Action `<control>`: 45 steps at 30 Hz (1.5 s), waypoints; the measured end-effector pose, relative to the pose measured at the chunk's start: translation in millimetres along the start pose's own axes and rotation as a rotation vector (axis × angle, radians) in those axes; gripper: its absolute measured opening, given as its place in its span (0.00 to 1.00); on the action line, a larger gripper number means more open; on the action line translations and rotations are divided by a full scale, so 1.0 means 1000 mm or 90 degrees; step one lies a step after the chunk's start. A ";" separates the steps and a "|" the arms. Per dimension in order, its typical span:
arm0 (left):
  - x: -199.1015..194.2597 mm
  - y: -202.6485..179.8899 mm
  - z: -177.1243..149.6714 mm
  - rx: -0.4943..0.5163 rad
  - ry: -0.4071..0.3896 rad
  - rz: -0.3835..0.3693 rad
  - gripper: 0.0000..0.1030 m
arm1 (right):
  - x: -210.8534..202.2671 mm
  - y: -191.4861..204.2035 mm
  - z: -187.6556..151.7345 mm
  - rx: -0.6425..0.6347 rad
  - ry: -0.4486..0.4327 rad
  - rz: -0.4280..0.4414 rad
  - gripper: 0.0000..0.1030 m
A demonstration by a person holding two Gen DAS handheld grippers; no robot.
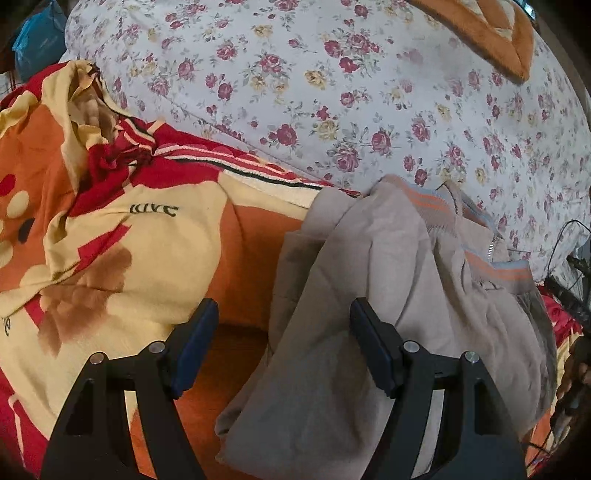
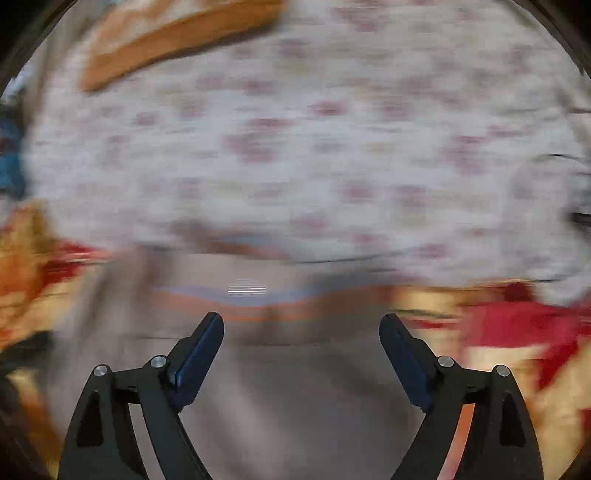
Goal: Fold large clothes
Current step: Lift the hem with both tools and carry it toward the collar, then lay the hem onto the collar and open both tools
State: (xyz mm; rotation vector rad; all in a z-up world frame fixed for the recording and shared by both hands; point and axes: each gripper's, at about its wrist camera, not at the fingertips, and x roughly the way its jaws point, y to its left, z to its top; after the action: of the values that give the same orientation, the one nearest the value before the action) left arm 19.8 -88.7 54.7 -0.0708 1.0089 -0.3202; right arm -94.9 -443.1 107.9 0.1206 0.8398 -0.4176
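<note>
A beige zip jacket with orange and blue striped ribbing lies folded over on a red, orange and yellow blanket. My left gripper is open just above the jacket's left edge, holding nothing. The right wrist view is blurred by motion. There my right gripper is open and empty above the same jacket, whose striped hem lies just beyond the fingertips.
A white sheet with red flowers covers the bed beyond the blanket. An orange plush cushion lies at the far right. Black cables and a dark device sit at the right edge.
</note>
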 end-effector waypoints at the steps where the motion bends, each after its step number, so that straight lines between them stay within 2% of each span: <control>1: 0.001 -0.001 0.000 0.001 0.000 0.004 0.71 | 0.014 -0.016 -0.002 0.006 0.032 -0.021 0.87; 3: 0.003 -0.003 -0.001 0.007 -0.001 0.015 0.71 | 0.040 -0.030 -0.007 0.021 0.102 0.009 0.82; 4: 0.004 -0.004 -0.002 0.012 -0.002 0.020 0.71 | 0.051 -0.033 -0.011 0.039 0.130 0.052 0.57; 5: 0.005 -0.005 -0.002 0.016 -0.002 0.025 0.71 | 0.054 -0.033 -0.013 0.052 0.132 0.075 0.18; 6: 0.007 -0.006 -0.002 0.021 0.000 0.032 0.71 | 0.051 -0.032 -0.011 0.060 0.110 0.071 0.08; 8: 0.010 -0.007 -0.002 0.025 0.001 0.038 0.72 | 0.035 -0.038 -0.007 0.070 0.032 0.028 0.05; 9: 0.011 -0.008 -0.001 0.027 0.001 0.040 0.72 | 0.035 -0.044 -0.006 0.075 0.013 -0.019 0.05; 10: 0.012 -0.009 -0.001 0.031 0.002 0.043 0.72 | 0.043 -0.047 -0.006 0.082 0.029 -0.036 0.05; 12: 0.012 -0.010 -0.001 0.035 0.003 0.046 0.72 | 0.062 -0.053 -0.010 0.097 0.081 -0.008 0.06; 14: 0.009 -0.009 0.000 0.035 0.000 0.045 0.71 | 0.061 -0.058 -0.014 0.109 0.100 0.025 0.21; 15: 0.005 -0.009 0.001 0.037 -0.007 0.045 0.71 | 0.052 -0.060 -0.014 0.120 0.085 0.034 0.28; 16: 0.001 -0.009 0.001 0.038 -0.017 0.046 0.71 | 0.036 -0.062 -0.014 0.135 0.063 0.044 0.43; 17: -0.005 -0.010 0.001 0.041 -0.027 0.045 0.71 | 0.022 -0.062 -0.014 0.142 0.049 0.047 0.50; 19: -0.012 -0.012 0.001 0.045 -0.037 0.030 0.71 | -0.011 -0.054 -0.017 0.132 0.022 0.063 0.50; 22: -0.021 -0.018 -0.001 0.059 -0.041 0.004 0.71 | -0.037 -0.033 -0.030 0.073 0.013 0.072 0.48; 24: -0.024 -0.020 -0.001 0.077 -0.040 0.011 0.71 | -0.036 -0.023 -0.045 0.050 0.031 0.070 0.47; 26: -0.025 -0.017 -0.001 0.080 -0.041 0.013 0.71 | -0.014 -0.017 -0.055 0.038 0.073 0.070 0.45; 28: -0.026 -0.008 -0.001 0.061 -0.023 -0.035 0.71 | 0.016 -0.017 -0.070 0.046 0.131 0.064 0.46; 30: -0.029 0.003 0.001 0.032 0.002 -0.099 0.71 | 0.012 -0.014 -0.070 0.050 0.114 0.061 0.48; 31: -0.030 0.004 0.000 0.035 0.010 -0.116 0.71 | 0.005 -0.013 -0.070 0.053 0.106 0.062 0.48; 32: -0.033 0.005 0.000 0.044 0.014 -0.128 0.71 | -0.006 -0.014 -0.069 0.065 0.095 0.078 0.53; 34: -0.038 0.001 0.001 0.065 -0.003 -0.127 0.72 | -0.017 -0.015 -0.069 0.081 0.083 0.107 0.63; 36: -0.037 -0.005 0.000 0.093 -0.017 -0.113 0.72 | -0.026 -0.014 -0.070 0.081 0.080 0.106 0.63; 39: -0.020 -0.012 -0.002 0.129 0.012 -0.071 0.71 | -0.033 -0.012 -0.078 0.069 0.075 0.108 0.63; 40: -0.015 -0.014 -0.005 0.141 0.033 -0.071 0.64 | -0.033 -0.013 -0.079 0.071 0.074 0.105 0.63; 41: -0.012 -0.015 -0.007 0.149 0.050 -0.077 0.33 | -0.033 -0.016 -0.080 0.076 0.074 0.104 0.63; 42: -0.009 -0.016 -0.009 0.153 0.071 -0.083 0.18 | -0.032 -0.019 -0.082 0.086 0.076 0.104 0.63; 43: -0.009 -0.015 -0.011 0.151 0.083 -0.090 0.09 | -0.032 -0.023 -0.083 0.093 0.079 0.106 0.63; 45: -0.015 -0.013 -0.014 0.151 0.082 -0.093 0.06 | -0.034 -0.028 -0.086 0.107 0.083 0.107 0.63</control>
State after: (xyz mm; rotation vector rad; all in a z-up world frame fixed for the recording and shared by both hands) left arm -2.3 -95.1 62.5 0.0926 1.0887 -0.5824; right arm -186.2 -434.9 77.0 0.3741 0.9149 -0.3239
